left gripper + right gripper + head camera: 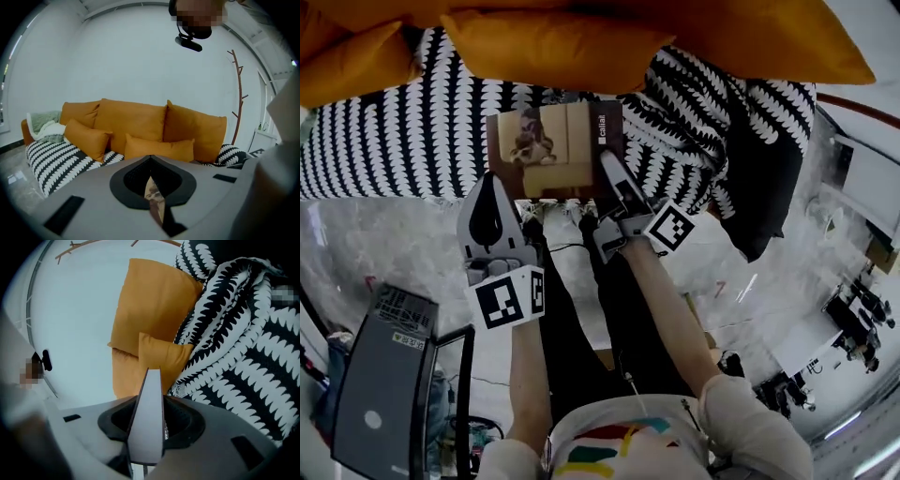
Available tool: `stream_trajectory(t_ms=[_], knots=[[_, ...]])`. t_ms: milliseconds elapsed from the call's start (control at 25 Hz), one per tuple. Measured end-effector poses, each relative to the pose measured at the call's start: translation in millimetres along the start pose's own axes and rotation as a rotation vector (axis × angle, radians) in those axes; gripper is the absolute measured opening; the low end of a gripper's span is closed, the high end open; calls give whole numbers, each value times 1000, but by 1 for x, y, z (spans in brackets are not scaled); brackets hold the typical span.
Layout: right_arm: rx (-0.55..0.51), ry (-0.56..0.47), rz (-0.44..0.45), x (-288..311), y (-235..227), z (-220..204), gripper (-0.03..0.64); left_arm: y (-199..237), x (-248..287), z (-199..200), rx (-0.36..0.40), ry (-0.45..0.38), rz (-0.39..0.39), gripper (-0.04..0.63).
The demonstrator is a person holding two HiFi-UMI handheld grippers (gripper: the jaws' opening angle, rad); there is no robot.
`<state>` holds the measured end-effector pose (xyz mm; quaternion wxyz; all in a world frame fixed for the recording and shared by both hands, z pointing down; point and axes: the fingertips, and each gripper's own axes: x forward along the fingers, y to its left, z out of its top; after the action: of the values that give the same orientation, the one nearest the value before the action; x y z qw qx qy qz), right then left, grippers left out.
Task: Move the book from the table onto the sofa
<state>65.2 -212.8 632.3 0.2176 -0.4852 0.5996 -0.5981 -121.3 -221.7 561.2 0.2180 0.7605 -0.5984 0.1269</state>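
The flat brown book with a pale picture on its cover (553, 150) is off the table and hangs between the two claws, cover up and roughly level. It sits over the near edge of the sofa's black-and-white patterned seat cover (384, 141), with the orange cushions (553, 42) just beyond its far side. Whether its underside touches the fabric cannot be told from here.

The right gripper (607, 167) is clenched on the book's right edge. Its own view shows the pale page block standing squarely between the jaws, which looks like a deep bite. The left gripper (491, 183) is also clenched on the book, but only at the near left corner, and its view shows just a thin sliver of cover pinched there.

That thin left hold is probably the weak point. If it slips, the book would likely swing down on the right claw and twist out.

The other risk is where the book lies (so near the seat's front edge). Let go here, it could tip or slide off the soft cover onto the pale floor (375, 248) below, so it likely wants carrying farther in. Opening one claw before the other could also flip it.
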Motion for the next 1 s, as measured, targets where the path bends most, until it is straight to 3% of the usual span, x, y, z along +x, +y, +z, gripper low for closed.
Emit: stream_trajectory(t_ms=[200, 440, 760, 880, 1000], knots=[[7, -21, -31, 17, -18, -12, 158, 23, 0, -36, -78, 62, 36, 6], [-7, -34, -40, 28, -28, -11, 158, 39, 14, -17, -68, 23, 34, 6], [-39, -29, -91, 30, -49, -14, 158, 14, 24, -14, -56, 25, -25, 6], [-133, -10, -241, 21, -69, -18, 185, 4, 24, -18, -47, 37, -52, 6], [-361, -10, -463, 9, -98, -7, 263, -1, 26, -24, -66, 48, -75, 6]])
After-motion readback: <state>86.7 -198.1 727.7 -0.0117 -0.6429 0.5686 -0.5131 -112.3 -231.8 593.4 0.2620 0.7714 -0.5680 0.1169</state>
